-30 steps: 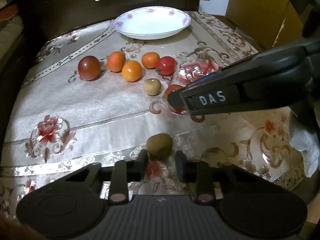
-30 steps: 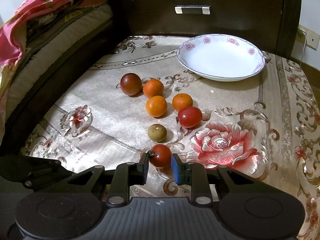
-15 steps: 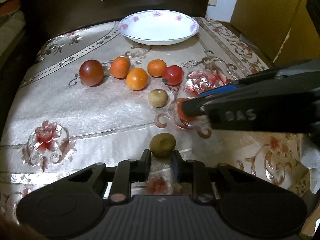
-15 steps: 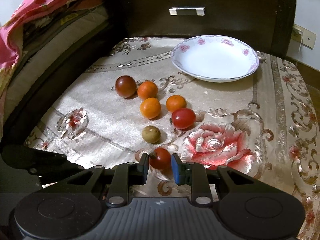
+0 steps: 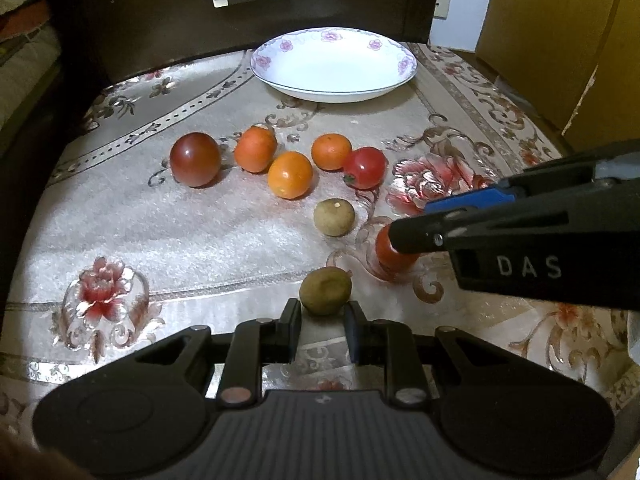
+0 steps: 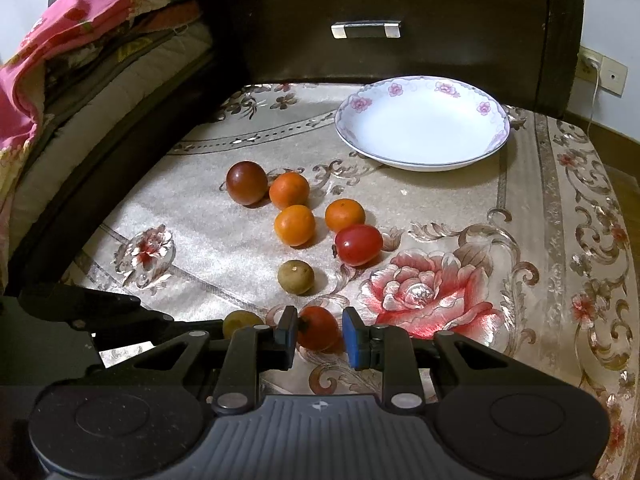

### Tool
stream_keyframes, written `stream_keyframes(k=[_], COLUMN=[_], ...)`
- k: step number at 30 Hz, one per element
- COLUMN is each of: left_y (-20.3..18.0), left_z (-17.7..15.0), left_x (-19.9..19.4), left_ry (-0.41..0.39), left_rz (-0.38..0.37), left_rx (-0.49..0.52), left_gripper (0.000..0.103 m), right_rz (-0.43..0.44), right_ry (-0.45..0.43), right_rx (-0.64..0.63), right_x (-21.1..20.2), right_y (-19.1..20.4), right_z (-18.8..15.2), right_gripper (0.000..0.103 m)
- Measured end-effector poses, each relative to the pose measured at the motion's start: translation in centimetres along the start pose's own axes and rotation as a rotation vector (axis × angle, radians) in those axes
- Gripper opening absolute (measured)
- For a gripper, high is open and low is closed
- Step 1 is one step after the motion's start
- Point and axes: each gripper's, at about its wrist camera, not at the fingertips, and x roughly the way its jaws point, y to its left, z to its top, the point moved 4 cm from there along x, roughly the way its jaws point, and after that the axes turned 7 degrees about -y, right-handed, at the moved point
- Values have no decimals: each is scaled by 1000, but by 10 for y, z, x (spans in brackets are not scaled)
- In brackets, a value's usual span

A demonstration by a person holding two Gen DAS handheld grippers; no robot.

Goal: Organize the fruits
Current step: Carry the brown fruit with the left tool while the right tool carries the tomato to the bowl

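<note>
In the left wrist view, the white round plate with pink flowers on its rim (image 5: 334,40) stands near the far edge of the bench (image 5: 160,224), which is covered by a beige cloth with red flowers, and it has no fruit in it. So I judge that the sorting is only at its start. The left tongs (image 5: 322,318) are pinching the small brownish-green round fruit (image 5: 325,290) near the front edge. The right tongs (image 5: 404,236) come in from the right side and pinch the small red tomato (image 5: 390,254).

In the right wrist view, the same right tongs (image 6: 320,334) hold this red tomato (image 6: 318,328) between the blue pads. Six fruits lie loose in the middle of the bench: one dark red round fruit (image 6: 246,182), three small oranges (image 6: 294,225), one more red tomato (image 6: 358,244) and one more brownish-green fruit (image 6: 296,277). All of these are left to move, as I judge.
</note>
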Motion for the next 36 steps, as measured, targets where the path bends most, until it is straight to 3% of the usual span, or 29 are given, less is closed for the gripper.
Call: stream_keyframes(k=[9,22,27,36], left_y=[2,24,24,12], left_z=[5,21,16,23], left_x=[5,-9,-2,17], left_ry=[-21,-76,-39,-49], left_rz=[0,-4,-14,-9], left_rx=[4,-77,-62,-9], left_gripper=[31,26,26,34], right_rz=[1,-15,-25,0], right_ry=[6,-24,-28,22], right_rx=[-7,37,48,36], right_x=[0,-3,-1,3], right_y=[2,-11,-15,-13], right_z=[-1,8,12,5], right_gripper=[21,21,21,21])
